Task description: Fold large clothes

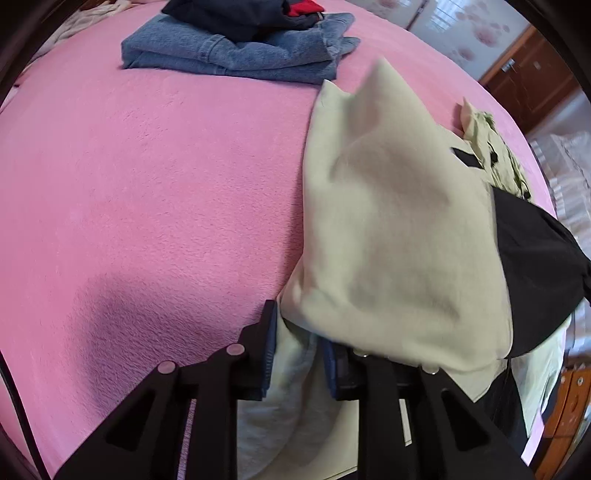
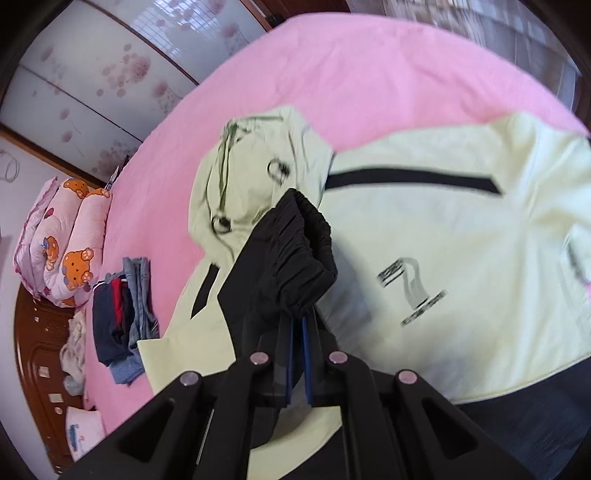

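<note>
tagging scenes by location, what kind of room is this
Most likely a home bedroom: a bed under a pink blanket, a rolled teddy-bear quilt by the wooden headboard, and folded jeans stacked on the bed.

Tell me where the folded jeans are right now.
The folded jeans lie at the far top of the left wrist view on the pink bed, under dark folded clothes.

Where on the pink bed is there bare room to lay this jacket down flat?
Free: the wide pink blanket between the folded jeans stack and the left gripper, left of the pale green jacket. Crowded: the side where the jacket's hood and black cuff, clamped in the right gripper, lie.
</note>
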